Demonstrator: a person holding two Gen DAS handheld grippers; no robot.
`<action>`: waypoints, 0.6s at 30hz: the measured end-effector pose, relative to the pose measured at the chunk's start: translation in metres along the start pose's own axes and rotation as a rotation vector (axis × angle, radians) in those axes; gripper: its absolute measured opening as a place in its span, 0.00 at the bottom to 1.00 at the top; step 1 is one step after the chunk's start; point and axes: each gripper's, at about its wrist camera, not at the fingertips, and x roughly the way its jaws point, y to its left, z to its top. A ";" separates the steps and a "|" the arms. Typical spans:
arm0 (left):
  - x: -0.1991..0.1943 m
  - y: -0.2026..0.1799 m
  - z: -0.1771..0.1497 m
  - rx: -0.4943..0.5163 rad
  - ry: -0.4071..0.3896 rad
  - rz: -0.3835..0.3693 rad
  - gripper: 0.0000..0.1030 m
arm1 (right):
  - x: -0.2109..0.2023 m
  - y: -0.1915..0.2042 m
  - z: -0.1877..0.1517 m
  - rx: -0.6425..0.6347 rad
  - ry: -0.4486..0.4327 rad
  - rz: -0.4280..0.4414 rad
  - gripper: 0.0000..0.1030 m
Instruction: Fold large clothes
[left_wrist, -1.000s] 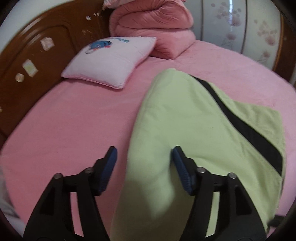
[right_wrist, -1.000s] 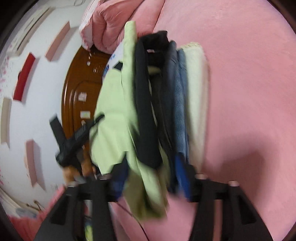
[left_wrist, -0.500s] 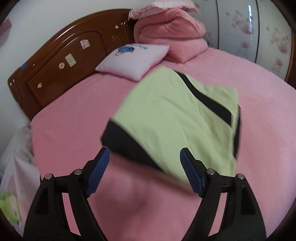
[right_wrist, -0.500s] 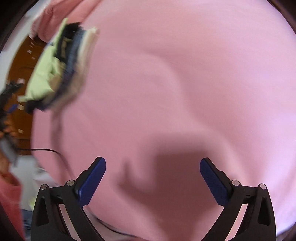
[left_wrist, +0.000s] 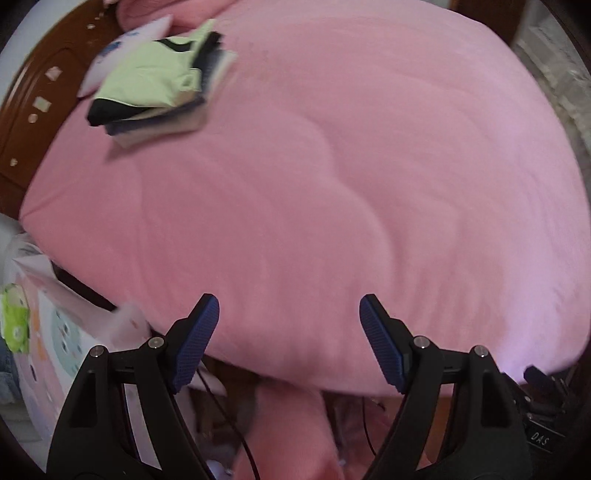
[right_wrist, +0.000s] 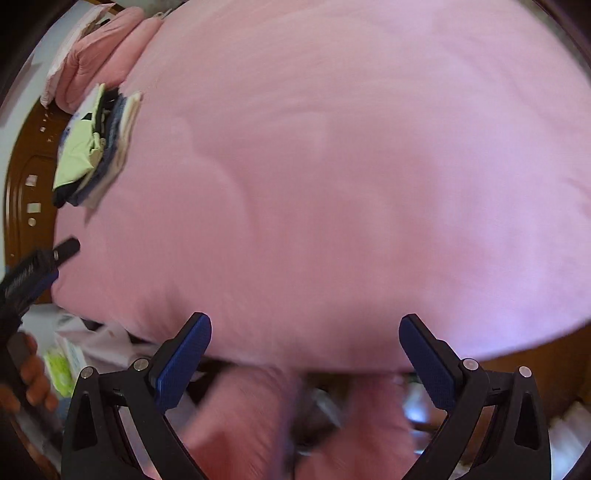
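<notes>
A stack of folded clothes (left_wrist: 155, 88) lies on the pink bed (left_wrist: 351, 166) near the headboard, a light green garment with black trim on top. The right wrist view shows the same stack (right_wrist: 92, 147) at far left. My left gripper (left_wrist: 287, 299) hangs open over the bed's near edge, nothing between its blue pads (left_wrist: 195, 343). Above the same edge my right gripper (right_wrist: 304, 317) stands wide open and empty. Both are far from the stack. The left gripper (right_wrist: 37, 266) and the hand holding it (right_wrist: 29, 376) show at the left of the right wrist view.
A brown wooden headboard (left_wrist: 26, 122) runs along the far left. A pale pillow (left_wrist: 122, 40) and a folded pink quilt (right_wrist: 99, 48) sit behind the stack. Printed bags (left_wrist: 48, 332) lie on the floor at left. The person's pink-clad legs (left_wrist: 291, 435) are below the bed edge.
Both grippers have left the green garment on the stack and pulled far back to the bed's near edge. The right jaws opened wide; the left ones opened a little more.
</notes>
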 end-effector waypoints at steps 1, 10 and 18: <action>-0.014 -0.017 -0.011 0.008 -0.002 -0.023 0.74 | -0.017 -0.005 -0.007 -0.006 -0.009 -0.007 1.00; -0.091 -0.111 -0.036 0.149 0.004 -0.165 0.74 | -0.149 -0.067 -0.068 -0.012 -0.165 -0.185 1.00; -0.179 -0.086 -0.004 0.116 -0.158 -0.241 0.74 | -0.239 -0.060 -0.070 0.001 -0.231 -0.065 1.00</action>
